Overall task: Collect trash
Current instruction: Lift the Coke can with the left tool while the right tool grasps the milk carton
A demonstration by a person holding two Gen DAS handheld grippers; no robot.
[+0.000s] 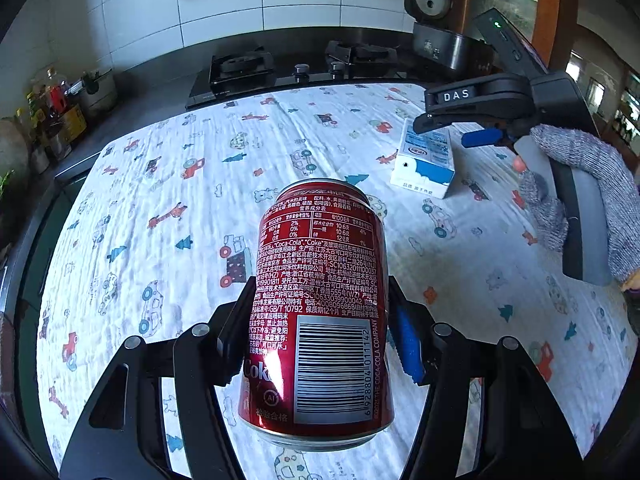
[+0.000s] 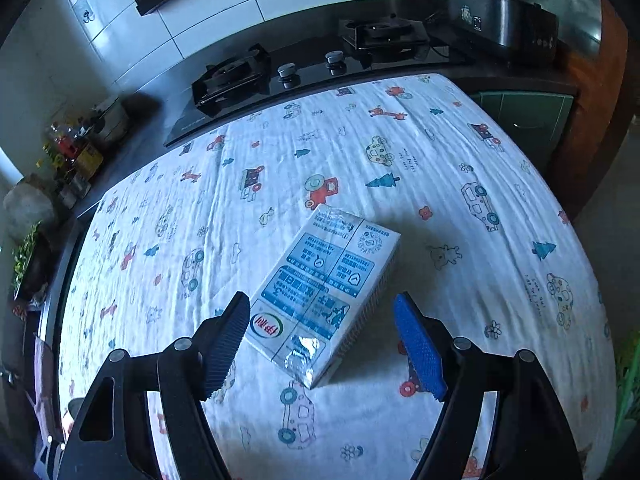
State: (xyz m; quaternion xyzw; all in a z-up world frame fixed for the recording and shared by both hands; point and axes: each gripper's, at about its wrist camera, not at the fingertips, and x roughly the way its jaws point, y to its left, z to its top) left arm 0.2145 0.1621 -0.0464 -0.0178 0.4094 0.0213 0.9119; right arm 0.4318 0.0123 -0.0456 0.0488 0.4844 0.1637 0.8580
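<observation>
A red Coca-Cola can (image 1: 320, 304) is held above the patterned tablecloth (image 1: 160, 208), with my left gripper (image 1: 320, 328) shut on its sides. A white and blue milk carton (image 1: 426, 160) lies flat at the right of the table. In the right wrist view the same carton (image 2: 324, 296) lies between the fingers of my right gripper (image 2: 326, 348), which is open; neither pad touches it. The right gripper (image 1: 448, 128) shows in the left wrist view over the carton, held by a hand in a grey glove (image 1: 580, 184).
A black gas stove (image 1: 280, 72) runs along the table's far edge, with a rice cooker (image 1: 440, 28) at the back right. Bottles and jars (image 1: 52, 112) crowd the counter at the left. Green cabinet doors (image 2: 528, 120) stand beyond the table's right side.
</observation>
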